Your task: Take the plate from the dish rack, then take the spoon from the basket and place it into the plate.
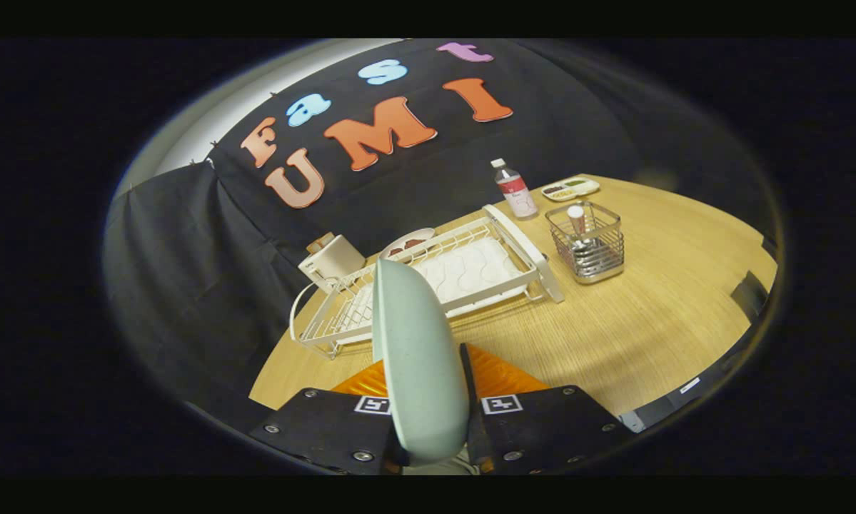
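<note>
Here we have the tool [428, 421] clamped on the pale green plate [415, 357] edge-on above the wooden worktop [649, 321]; gripped only at the rim, it could pivot or slip.

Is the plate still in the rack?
Out. The tongs grip the plate on edge, above the table and apart from the white dish rack.

The gripper [428, 410] clamped the plate [417, 357]. At twelve o'clock stood the dish rack [435, 278], at one o'clock the basket [588, 246]; bare table [649, 321] lay at two.
</note>
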A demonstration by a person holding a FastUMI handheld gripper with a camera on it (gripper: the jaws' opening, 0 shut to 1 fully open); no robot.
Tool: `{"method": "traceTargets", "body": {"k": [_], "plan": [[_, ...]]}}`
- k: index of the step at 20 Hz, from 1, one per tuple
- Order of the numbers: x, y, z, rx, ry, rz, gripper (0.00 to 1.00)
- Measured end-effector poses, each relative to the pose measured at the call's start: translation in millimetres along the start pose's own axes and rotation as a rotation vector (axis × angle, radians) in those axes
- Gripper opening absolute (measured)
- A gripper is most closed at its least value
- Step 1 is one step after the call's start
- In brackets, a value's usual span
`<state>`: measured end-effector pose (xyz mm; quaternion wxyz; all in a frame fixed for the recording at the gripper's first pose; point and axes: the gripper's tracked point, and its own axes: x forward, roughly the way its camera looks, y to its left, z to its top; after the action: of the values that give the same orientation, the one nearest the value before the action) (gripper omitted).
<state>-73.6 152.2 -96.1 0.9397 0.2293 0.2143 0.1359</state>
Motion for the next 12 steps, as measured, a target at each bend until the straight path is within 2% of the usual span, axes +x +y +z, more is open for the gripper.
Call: {"method": "traceTargets", "body": {"k": [5, 8, 12], "plan": [[10, -20, -39, 0.118, 0.083, -0.040, 0.30], [16, -19, -46, 0.178, 0.098, -0.017, 0.30], [23, -19, -43, 0.142, 0.094, -0.026, 0.31]]}}
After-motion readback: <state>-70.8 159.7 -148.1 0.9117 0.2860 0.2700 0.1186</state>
